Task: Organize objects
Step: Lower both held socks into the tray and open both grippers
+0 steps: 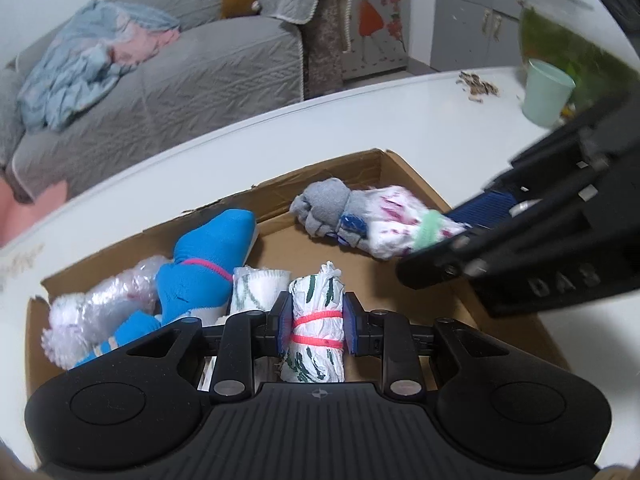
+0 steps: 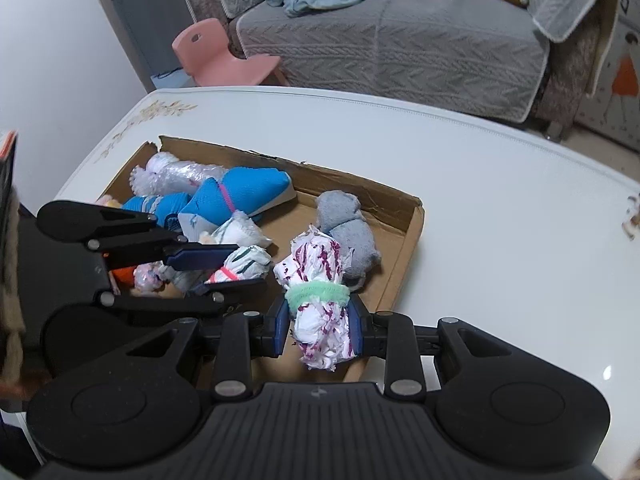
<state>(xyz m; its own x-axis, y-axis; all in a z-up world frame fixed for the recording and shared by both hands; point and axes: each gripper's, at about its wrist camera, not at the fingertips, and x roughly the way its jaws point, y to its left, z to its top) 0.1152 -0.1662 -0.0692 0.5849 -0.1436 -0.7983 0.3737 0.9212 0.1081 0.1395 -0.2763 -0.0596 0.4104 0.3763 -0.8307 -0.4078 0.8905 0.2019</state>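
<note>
A shallow cardboard box point(image 1: 404, 172) point(image 2: 412, 232) sits on the white table. My left gripper point(image 1: 317, 328) is shut on a white roll with green marks and pink bands point(image 1: 318, 320), held over the box; it also shows in the right wrist view point(image 2: 246, 264). My right gripper point(image 2: 320, 330) is shut on a white roll with purple marks and a green band point(image 2: 320, 292), over the box's near right part; it also shows in the left wrist view point(image 1: 400, 220). A grey sock bundle point(image 1: 326, 204) point(image 2: 348, 224) lies in the box just beyond it.
In the box lie a blue sock bundle point(image 1: 208, 264) point(image 2: 240, 192), a clear plastic roll point(image 1: 104, 308) point(image 2: 180, 176) and another white roll point(image 1: 260, 288). A mint cup point(image 1: 546, 92) and scattered shells point(image 1: 478, 88) stand far right. A grey sofa point(image 2: 400, 40) and a pink chair point(image 2: 224, 60) lie beyond the table.
</note>
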